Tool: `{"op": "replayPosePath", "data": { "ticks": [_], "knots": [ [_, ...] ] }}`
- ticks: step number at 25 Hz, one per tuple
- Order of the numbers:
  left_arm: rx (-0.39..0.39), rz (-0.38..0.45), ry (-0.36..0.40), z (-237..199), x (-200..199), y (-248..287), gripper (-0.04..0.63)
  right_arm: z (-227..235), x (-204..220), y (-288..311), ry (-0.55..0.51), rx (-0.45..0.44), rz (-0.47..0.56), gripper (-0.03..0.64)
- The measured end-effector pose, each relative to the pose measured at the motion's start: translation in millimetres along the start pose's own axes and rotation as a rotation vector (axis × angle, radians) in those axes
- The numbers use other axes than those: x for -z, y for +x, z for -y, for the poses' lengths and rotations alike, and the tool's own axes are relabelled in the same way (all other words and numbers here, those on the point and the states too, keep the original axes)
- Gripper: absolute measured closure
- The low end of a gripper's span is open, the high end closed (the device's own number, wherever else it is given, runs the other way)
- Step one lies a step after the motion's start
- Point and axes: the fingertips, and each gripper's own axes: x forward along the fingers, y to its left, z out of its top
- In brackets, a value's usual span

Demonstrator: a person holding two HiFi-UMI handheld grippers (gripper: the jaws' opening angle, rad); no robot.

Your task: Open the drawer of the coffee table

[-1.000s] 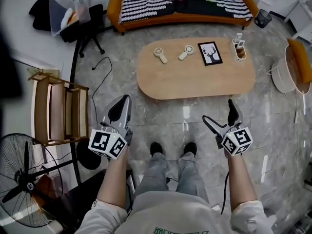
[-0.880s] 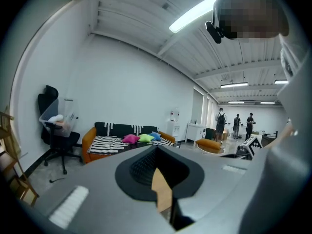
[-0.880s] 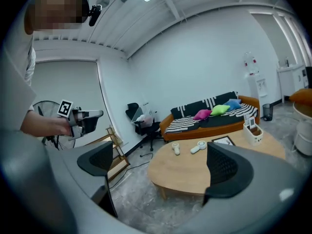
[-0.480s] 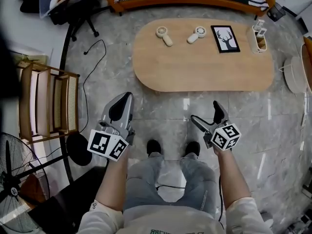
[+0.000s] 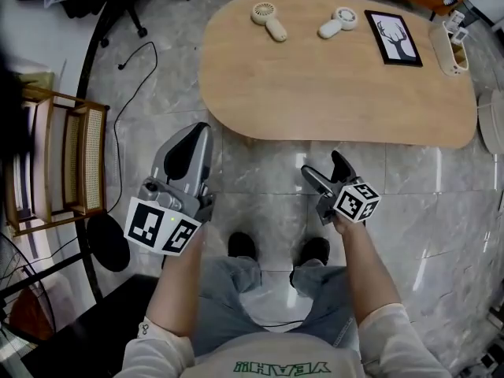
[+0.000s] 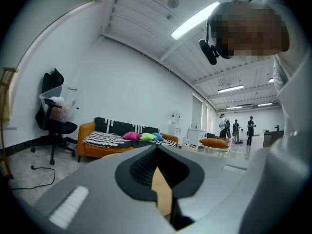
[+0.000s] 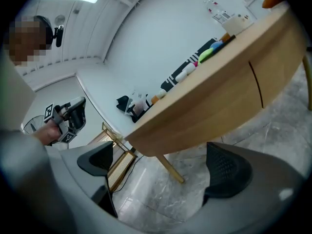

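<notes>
The oval wooden coffee table (image 5: 331, 85) fills the top of the head view, and its near edge lies just ahead of both grippers. My left gripper (image 5: 198, 131) is shut and holds nothing, its tip close to the table's left front edge. My right gripper (image 5: 322, 166) is open and empty, a short way short of the edge. In the right gripper view the table's side (image 7: 214, 96) rises above the open gripper (image 7: 161, 165), with a vertical seam (image 7: 256, 84) in the wooden panel. In the left gripper view only a strip of the table (image 6: 161, 191) shows past the shut gripper (image 6: 157, 172).
On the table lie two handheld fans (image 5: 268, 18) (image 5: 337, 22), a deer picture frame (image 5: 395, 38) and a white holder (image 5: 449, 46). A wooden rack (image 5: 55, 164) and a cable (image 5: 126, 61) are at the left. My shoes (image 5: 240, 246) stand on the marble floor. A table leg (image 7: 170, 169) slants down.
I have stepped toward the table, which is now larger and nearer. Both grippers have come up close to its near edge. The left one stays shut, the right one open.
</notes>
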Motion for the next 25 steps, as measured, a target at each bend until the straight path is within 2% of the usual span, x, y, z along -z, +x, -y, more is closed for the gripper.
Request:
{"op": "replayPosePath", "data": {
  "ticks": [5, 10, 14, 16, 18, 25],
  "knots": [
    [0.013, 0.043, 0.017, -14.2, 26.3, 7.8, 0.597, 35.6, 20.2, 38.0, 0.052, -0.043, 0.032, 0.029],
    [0.025, 0.042, 0.052, -26.3, 43.5, 7.5, 0.597, 57.3, 24.6, 67.0, 0.18, -0.187, 0.132, 0.038],
    [0.015, 0.029, 0.08, -38.2, 51.1, 5.4, 0.597, 57.2, 0.2, 80.4, 0.226, -0.288, 0.234, 0.099],
    [0.008, 0.024, 0.082, -42.1, 54.1, 4.0, 0.597, 58.8, -4.7, 84.5, 0.245, -0.319, 0.258, 0.156],
    [0.006, 0.02, 0.083, -43.3, 56.4, 3.7, 0.597, 59.0, -6.4, 86.3, 0.256, -0.346, 0.265, 0.179],
    [0.019, 0.007, 0.078, -36.7, 65.1, 5.9, 0.597, 57.7, -0.8, 81.5, 0.261, -0.36, 0.271, 0.23]
  ]
}}
